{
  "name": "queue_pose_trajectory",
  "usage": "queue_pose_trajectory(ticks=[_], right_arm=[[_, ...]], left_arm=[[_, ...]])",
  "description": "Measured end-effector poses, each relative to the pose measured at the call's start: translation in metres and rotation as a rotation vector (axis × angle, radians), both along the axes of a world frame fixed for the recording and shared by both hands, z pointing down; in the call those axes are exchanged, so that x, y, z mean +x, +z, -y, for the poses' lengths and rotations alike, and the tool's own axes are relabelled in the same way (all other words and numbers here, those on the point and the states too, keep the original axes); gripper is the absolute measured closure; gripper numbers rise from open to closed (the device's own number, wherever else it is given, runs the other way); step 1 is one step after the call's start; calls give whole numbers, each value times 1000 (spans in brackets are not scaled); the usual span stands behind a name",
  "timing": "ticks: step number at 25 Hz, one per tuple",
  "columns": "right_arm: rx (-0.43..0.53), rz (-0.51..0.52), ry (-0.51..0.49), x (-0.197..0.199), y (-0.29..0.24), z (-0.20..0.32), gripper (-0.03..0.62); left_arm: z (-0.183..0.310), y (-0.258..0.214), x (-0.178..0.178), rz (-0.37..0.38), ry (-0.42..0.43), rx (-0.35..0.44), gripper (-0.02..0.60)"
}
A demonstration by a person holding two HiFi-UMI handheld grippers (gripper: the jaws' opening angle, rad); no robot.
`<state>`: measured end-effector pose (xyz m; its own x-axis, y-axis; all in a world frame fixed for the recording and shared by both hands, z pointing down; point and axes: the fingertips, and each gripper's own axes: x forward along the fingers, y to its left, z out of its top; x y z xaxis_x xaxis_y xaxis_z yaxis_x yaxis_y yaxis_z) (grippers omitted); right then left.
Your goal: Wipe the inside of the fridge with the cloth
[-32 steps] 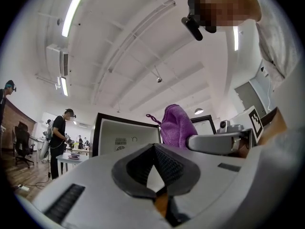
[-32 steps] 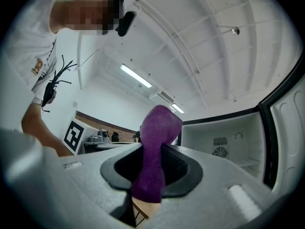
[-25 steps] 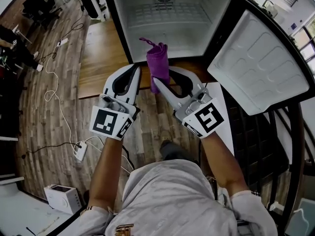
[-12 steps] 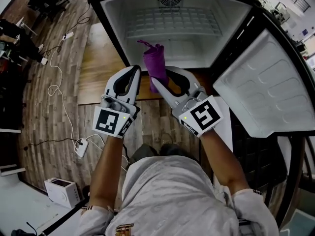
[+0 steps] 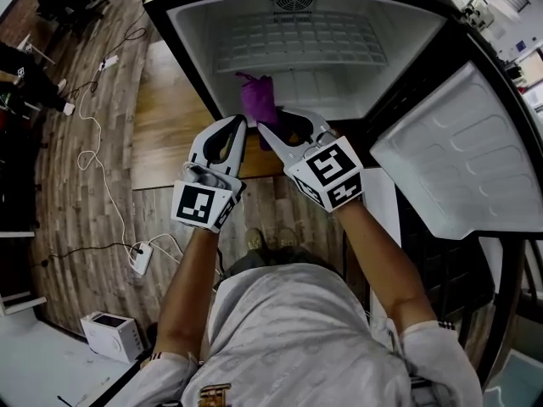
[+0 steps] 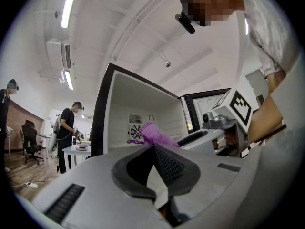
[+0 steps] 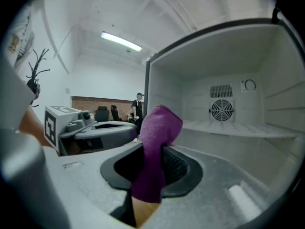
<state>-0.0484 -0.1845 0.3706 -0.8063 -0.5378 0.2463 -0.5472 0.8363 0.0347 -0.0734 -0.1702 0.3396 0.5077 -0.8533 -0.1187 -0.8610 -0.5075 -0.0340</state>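
Observation:
The small fridge stands open in front of me, white inside, with a wire shelf and a fan on the back wall. My right gripper is shut on a purple cloth, which sticks up past the jaws at the fridge's front edge. In the right gripper view the cloth hangs between the closed jaws of my right gripper, before the fridge cavity. My left gripper is shut and empty, just left of the cloth. In the left gripper view the cloth shows beyond my left gripper.
The fridge door is swung open to the right. The fridge sits on a wooden platform. Cables and a power strip lie on the floor at left, near a white appliance. A person stands far off.
Both grippers have moved forward towards the fridge, the right one carrying the cloth up to the opening. The view has shifted closer to the fridge.

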Motion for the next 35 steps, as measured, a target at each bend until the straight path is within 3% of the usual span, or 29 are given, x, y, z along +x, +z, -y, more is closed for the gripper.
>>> queue_pose_trajectory(ticks=[8,22,35], right_arm=[[-169,-159,57,-28,47,45,487],[-326,-372,106,-57,115,91,485],[-400,-516,140,-62,150,111,485]], left_arm=[[9,21,-10,-8,21,-16,581],[24,47,-28,-29,12,-49,581],[31,59,-41,-21,-2,-70,581]])
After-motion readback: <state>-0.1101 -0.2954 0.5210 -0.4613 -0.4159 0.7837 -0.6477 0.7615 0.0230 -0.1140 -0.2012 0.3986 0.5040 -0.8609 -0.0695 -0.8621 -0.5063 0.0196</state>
